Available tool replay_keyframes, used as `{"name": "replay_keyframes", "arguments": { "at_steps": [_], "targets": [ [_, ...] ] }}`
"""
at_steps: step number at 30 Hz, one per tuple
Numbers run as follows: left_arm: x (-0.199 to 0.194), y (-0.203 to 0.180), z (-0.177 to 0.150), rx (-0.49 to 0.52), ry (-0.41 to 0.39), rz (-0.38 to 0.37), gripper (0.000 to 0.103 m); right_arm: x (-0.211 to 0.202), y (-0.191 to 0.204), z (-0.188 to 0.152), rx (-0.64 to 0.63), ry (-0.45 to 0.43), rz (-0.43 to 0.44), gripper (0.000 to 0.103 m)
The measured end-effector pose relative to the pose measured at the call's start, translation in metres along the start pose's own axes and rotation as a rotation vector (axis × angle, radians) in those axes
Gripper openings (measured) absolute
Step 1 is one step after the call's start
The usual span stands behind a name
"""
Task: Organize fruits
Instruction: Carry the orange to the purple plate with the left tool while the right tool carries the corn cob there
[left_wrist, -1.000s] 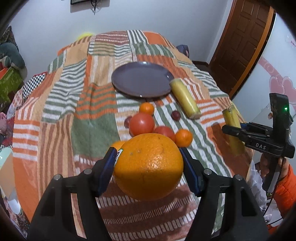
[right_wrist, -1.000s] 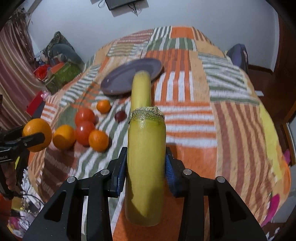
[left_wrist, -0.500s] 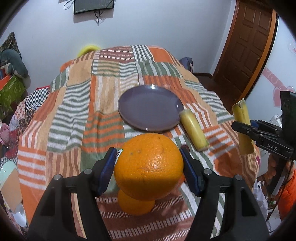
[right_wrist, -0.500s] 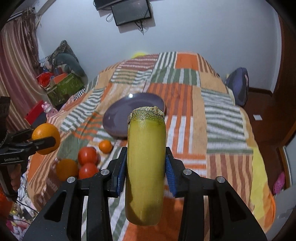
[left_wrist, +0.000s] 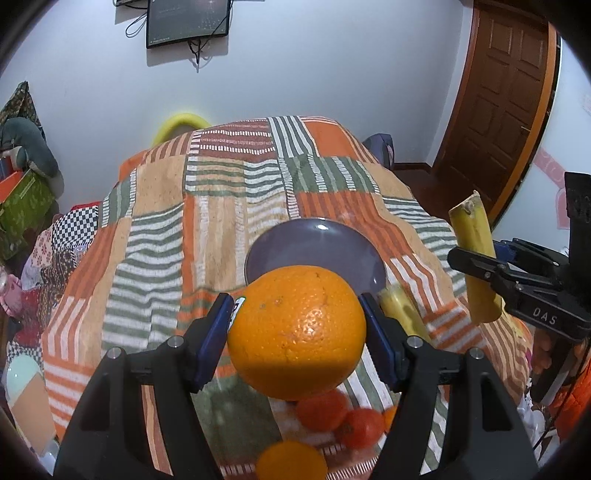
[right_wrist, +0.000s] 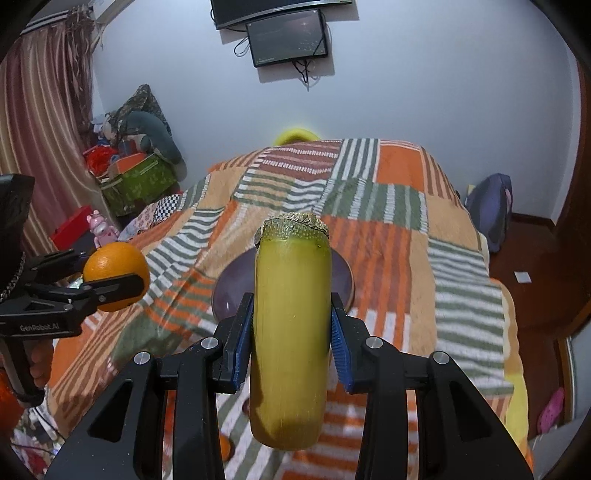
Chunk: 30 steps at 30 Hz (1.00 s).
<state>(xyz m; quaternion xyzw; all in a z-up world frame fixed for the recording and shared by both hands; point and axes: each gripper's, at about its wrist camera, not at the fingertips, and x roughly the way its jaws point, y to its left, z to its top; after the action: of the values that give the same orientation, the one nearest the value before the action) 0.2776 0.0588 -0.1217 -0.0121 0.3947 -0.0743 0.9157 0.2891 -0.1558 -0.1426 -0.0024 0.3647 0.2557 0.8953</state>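
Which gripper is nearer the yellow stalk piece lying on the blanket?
Left. The left gripper, holding the orange, is just beside the lying stalk piece; the right gripper is farther right.

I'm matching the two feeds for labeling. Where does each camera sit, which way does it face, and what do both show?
Left wrist: on the left gripper, facing down the bed toward the purple plate; its fingers clamp an orange; the right gripper shows at right.
Right wrist: on the right gripper, facing the same plate; its fingers clamp a yellow stalk piece; the left gripper shows at left.
Shared: plate, orange, stalk piece, patchwork blanket, wall screen.
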Motion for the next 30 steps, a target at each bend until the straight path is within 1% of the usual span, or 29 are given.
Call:
{"name": "replay_keyframes", "arguments": {
  "at_steps": [5, 6, 10, 17, 26, 30],
  "targets": [
    [0.023, 0.008, 0.014, -0.014, 0.015, 0.001, 0.068, 0.021, 0.004, 0.009, -0.011, 0.008, 0.01, 0.034],
    [0.027, 0.009, 0.016, -0.017, 0.018, 0.0, 0.068, 0.025, 0.004, 0.011, -0.007, -0.009, 0.009, 0.034],
    [0.046, 0.019, 0.023, -0.026, 0.034, 0.005, 0.068, 0.045, 0.003, 0.019, 0.001, 0.007, 0.022, 0.034],
    [0.083, 0.037, 0.03, -0.058, 0.079, 0.005, 0.068, 0.079, 0.001, 0.029, 0.016, 0.036, 0.017, 0.034],
    [0.122, 0.047, 0.034, -0.051, 0.133, 0.018, 0.068, 0.12, -0.002, 0.032, 0.003, 0.108, 0.006, 0.033],
    [0.138, 0.047, 0.035, -0.038, 0.158, 0.023, 0.068, 0.135, -0.003, 0.033, -0.005, 0.153, 0.025, 0.033]
  ]
}}
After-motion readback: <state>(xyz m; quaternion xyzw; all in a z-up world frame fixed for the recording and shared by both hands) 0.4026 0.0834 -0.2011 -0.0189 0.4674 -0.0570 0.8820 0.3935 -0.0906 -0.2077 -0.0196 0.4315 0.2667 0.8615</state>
